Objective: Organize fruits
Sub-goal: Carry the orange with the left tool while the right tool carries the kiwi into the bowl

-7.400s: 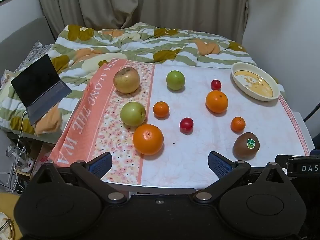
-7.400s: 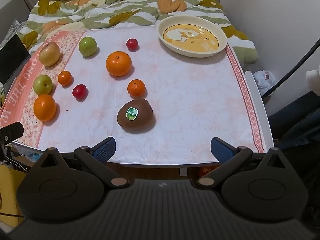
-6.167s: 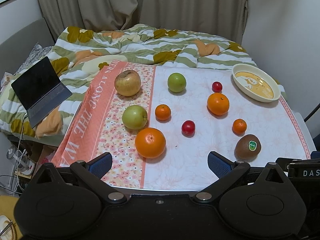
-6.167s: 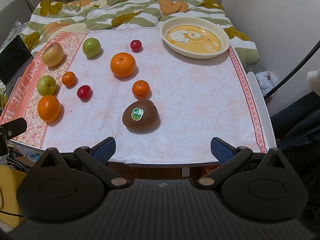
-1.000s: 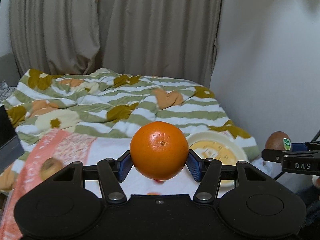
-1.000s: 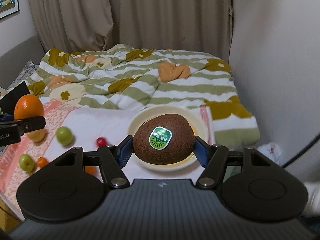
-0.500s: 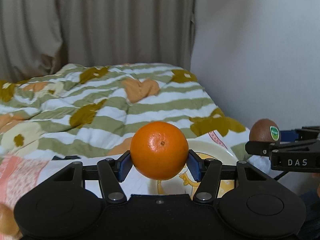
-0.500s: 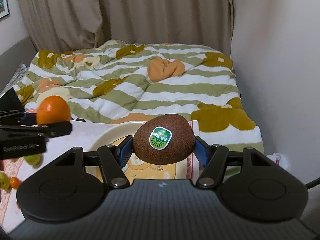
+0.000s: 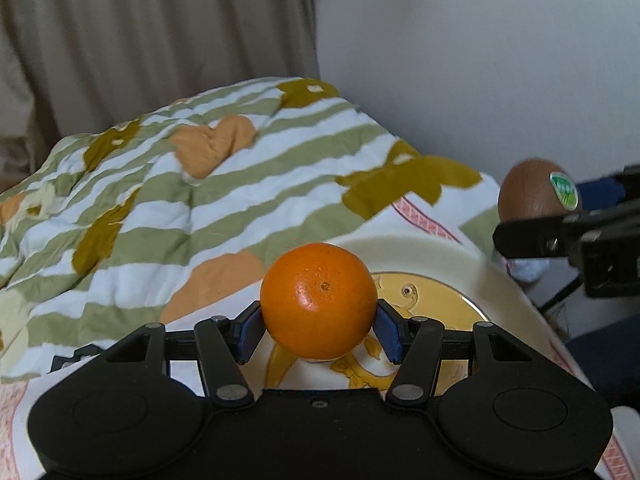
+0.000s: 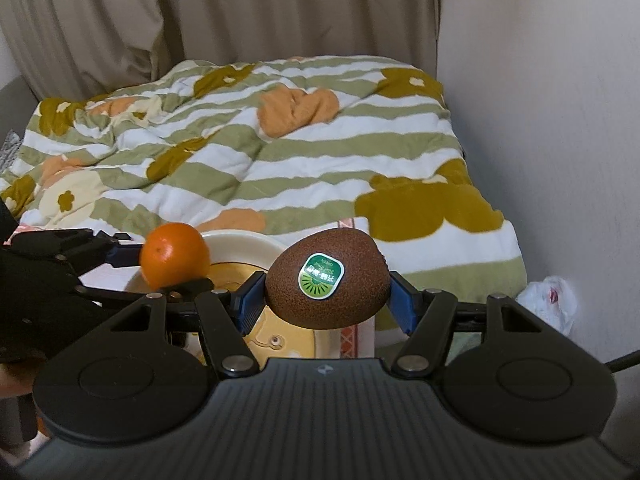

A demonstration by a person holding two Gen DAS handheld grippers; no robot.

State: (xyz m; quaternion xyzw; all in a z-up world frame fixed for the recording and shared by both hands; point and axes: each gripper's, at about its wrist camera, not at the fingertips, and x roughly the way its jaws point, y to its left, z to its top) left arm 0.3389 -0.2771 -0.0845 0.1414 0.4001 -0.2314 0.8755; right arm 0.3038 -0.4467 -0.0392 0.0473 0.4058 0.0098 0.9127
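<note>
My left gripper (image 9: 319, 326) is shut on a large orange (image 9: 318, 301) and holds it above the near left part of a cream bowl (image 9: 448, 250) with a yellow cartoon bottom. My right gripper (image 10: 326, 304) is shut on a brown kiwi (image 10: 327, 284) with a green sticker, held above the bowl's right side (image 10: 244, 240). The kiwi (image 9: 532, 196) also shows at the right of the left wrist view, and the orange (image 10: 175, 256) at the left of the right wrist view. The other fruits are out of view.
The bowl stands at the far right corner of a floral tablecloth (image 9: 424, 216). Behind it lies a green-striped duvet (image 10: 240, 152) on a bed, with curtains and a white wall (image 9: 480, 60) at the right. A white plastic bag (image 10: 548, 296) lies on the floor at the right.
Both grippers have moved forward and closer to the bowl, carrying the orange and the kiwi. The bowl now sits right under both fruits, and the two grippers are closer together.
</note>
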